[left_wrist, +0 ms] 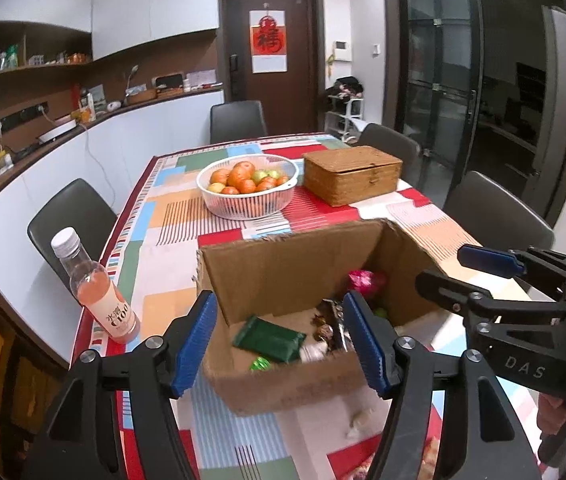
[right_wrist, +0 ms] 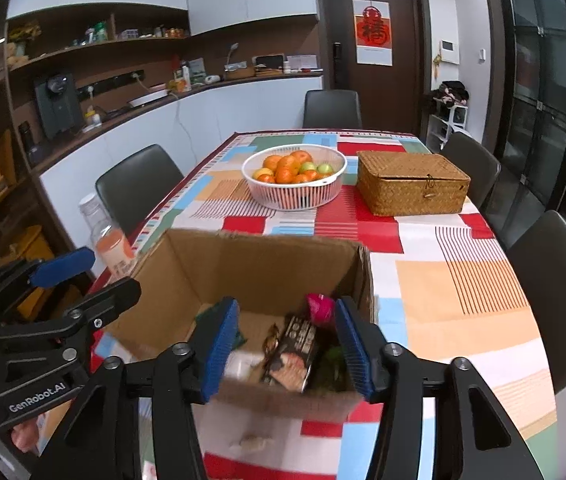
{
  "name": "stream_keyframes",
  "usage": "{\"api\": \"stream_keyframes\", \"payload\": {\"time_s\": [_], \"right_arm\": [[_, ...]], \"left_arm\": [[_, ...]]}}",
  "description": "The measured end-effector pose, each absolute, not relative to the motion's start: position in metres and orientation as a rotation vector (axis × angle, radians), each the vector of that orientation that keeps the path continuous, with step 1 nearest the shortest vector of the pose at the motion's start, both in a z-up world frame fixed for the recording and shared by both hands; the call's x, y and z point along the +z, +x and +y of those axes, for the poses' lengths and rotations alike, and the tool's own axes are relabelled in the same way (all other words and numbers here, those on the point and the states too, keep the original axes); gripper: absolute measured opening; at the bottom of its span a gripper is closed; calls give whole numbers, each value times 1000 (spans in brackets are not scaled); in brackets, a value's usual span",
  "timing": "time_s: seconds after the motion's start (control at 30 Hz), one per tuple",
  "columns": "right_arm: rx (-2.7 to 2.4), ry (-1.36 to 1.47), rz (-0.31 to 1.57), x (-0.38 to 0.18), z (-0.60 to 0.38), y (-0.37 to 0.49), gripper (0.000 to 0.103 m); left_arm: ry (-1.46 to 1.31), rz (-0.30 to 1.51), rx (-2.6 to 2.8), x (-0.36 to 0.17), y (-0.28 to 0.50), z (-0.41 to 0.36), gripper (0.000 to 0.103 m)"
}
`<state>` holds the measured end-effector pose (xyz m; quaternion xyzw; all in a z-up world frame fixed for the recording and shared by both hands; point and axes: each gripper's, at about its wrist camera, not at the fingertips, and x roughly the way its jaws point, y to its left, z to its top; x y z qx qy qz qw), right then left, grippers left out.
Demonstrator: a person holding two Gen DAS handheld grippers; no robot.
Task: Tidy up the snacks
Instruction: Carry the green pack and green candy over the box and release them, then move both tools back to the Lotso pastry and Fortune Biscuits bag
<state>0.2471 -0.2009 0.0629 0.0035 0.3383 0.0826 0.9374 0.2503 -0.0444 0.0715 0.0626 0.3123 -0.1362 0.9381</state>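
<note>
An open cardboard box (left_wrist: 283, 264) (right_wrist: 251, 264) stands on the table near the front edge. It holds several snacks: a dark green packet (left_wrist: 269, 338), a pink wrapped sweet (left_wrist: 365, 280) (right_wrist: 319, 308), a dark snack pack (right_wrist: 293, 354) and small wrapped candies (left_wrist: 260, 363). My left gripper (left_wrist: 279, 344) is open and empty, hovering over the box's near wall. My right gripper (right_wrist: 283, 348) is open and empty over the same box; it also shows in the left wrist view (left_wrist: 463, 272).
A pink drink bottle (left_wrist: 95, 288) (right_wrist: 111, 240) stands at the table's left edge. A white basket of fruit (left_wrist: 248, 184) (right_wrist: 295, 178) and a closed wicker box (left_wrist: 353, 174) (right_wrist: 411, 182) sit farther back. Dark chairs (right_wrist: 559, 296) surround the table. A small pale wrapper (left_wrist: 357, 420) lies before the box.
</note>
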Motion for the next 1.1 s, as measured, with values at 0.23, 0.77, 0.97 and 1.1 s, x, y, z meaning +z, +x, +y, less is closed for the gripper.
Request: {"api": "stream_keyframes", "payload": {"time_s": [0.23,0.77,0.97,1.1], "right_arm": [[177,3,708,52,-205,209,63],[187,36,889,-5,-216,156,63],[202,58,993,-34,-219,143,63],[202,76,1051,-50,-221,137,63]], "left_arm": [[159,627,-310,66,208,-47,69],[268,729,-383,20,163,-66,75],[291,804,-400,-7,157,-71,75],[308,855,-402,-25,154,-71,75]]}}
